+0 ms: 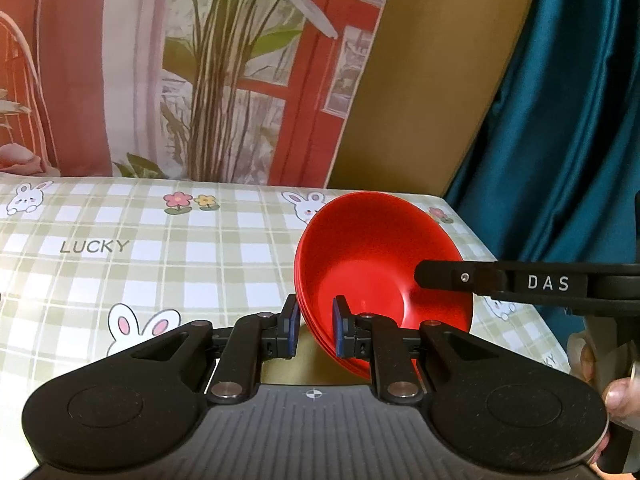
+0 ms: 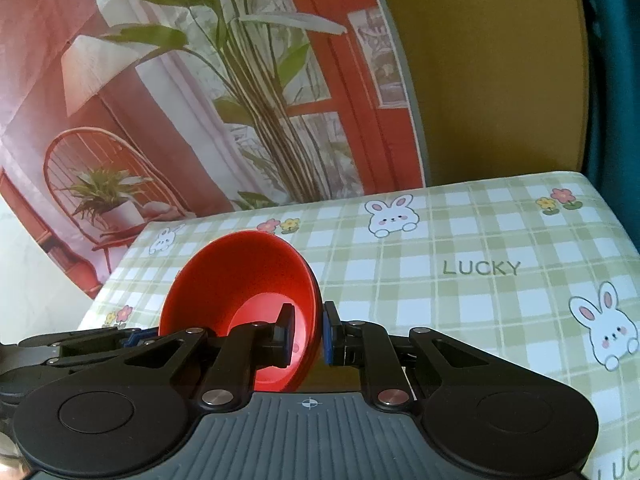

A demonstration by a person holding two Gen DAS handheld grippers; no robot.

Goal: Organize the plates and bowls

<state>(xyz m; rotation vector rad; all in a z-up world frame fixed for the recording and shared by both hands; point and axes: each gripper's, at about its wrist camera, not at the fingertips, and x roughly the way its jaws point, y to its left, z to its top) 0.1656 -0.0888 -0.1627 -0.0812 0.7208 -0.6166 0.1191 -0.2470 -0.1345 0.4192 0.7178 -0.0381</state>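
A stack of red bowls (image 1: 372,256) is held tilted above the checked tablecloth (image 1: 160,240). My left gripper (image 1: 316,328) is shut on the stack's left rim, one finger inside and one outside. My right gripper (image 2: 306,332) is shut on the opposite rim of the red bowls (image 2: 240,280). The right gripper's black finger (image 1: 480,280), marked DAS, reaches into the bowl from the right in the left wrist view. The left gripper (image 2: 80,344) shows at the left edge of the right wrist view, behind the bowls.
The table carries a green-and-white cloth (image 2: 460,280) with rabbits and the word LUCKY. A printed backdrop (image 1: 200,80) with a plant hangs behind it. A teal curtain (image 1: 560,120) hangs at the right, past the table edge.
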